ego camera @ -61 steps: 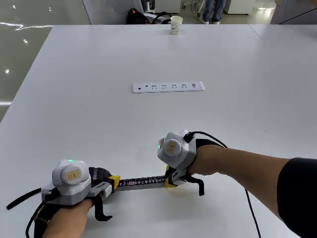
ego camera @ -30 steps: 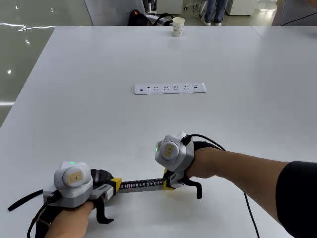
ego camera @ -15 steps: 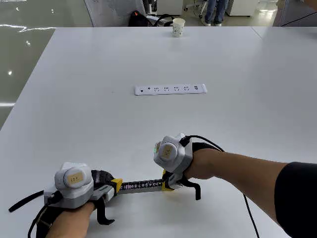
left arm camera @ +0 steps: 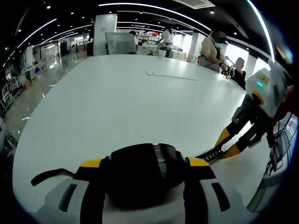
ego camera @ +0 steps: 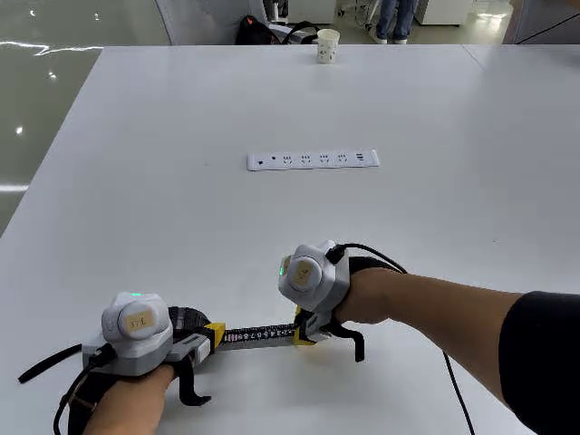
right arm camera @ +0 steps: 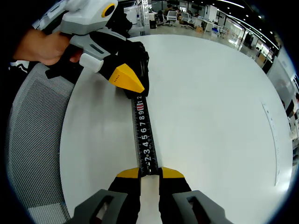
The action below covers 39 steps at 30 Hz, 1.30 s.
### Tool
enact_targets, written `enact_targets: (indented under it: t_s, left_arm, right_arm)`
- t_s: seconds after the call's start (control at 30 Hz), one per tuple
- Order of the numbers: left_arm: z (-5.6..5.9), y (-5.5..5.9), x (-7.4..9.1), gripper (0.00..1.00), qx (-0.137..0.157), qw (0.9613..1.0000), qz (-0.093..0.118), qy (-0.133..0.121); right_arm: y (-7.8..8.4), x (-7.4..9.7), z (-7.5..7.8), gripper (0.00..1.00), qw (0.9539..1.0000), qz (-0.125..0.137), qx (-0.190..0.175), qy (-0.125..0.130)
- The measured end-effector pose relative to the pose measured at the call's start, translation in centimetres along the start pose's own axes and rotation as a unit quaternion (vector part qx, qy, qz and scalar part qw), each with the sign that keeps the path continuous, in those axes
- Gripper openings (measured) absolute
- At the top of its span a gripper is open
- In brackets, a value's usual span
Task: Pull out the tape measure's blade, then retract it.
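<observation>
My left gripper (ego camera: pixel 205 339) is shut on the black tape measure case (ego camera: pixel 186 321), which sits low on the white table (ego camera: pixel 272 236) near its front edge. In the left gripper view the case (left arm camera: pixel 140 173) is clamped between the yellow-tipped jaws. A short length of black blade (ego camera: pixel 257 335) with white numbers runs right from the case to my right gripper (ego camera: pixel 304 333), which is shut on the blade's end. The right gripper view looks along the blade (right arm camera: pixel 144 140) to the case (right arm camera: pixel 136 60) and the left gripper (right arm camera: pixel 126 77). The right gripper (left arm camera: pixel 230 143) enters the left gripper view from the right.
A white power strip (ego camera: pixel 313 160) lies mid-table and a paper cup (ego camera: pixel 327 45) stands at the far edge. A grey mesh chair (right arm camera: pixel 37 140) sits beside the table's front edge. People stand beyond the far side (left arm camera: pixel 212 44).
My right gripper has moved left toward the left gripper, so the exposed blade is shorter than two seconds ago. The left gripper and the case have stayed nearly still.
</observation>
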State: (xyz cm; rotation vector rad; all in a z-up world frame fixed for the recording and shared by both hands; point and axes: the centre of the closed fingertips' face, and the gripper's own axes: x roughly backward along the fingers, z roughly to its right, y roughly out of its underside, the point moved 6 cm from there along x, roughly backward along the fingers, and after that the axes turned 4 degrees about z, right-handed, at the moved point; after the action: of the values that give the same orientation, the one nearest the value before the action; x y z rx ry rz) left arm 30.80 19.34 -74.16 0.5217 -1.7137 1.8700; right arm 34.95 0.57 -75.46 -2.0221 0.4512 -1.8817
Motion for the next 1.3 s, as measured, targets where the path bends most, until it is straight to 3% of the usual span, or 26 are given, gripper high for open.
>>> enact_targets:
  t_s: [1.3]
  left_arm:
    - [0.0, 0.0, 0.0, 0.64, 0.003, 1.0, -0.001, 0.002]
  right_arm:
    - [-1.5, -0.8, -0.2, 0.11, 0.9999, 0.009, 0.006, 0.0]
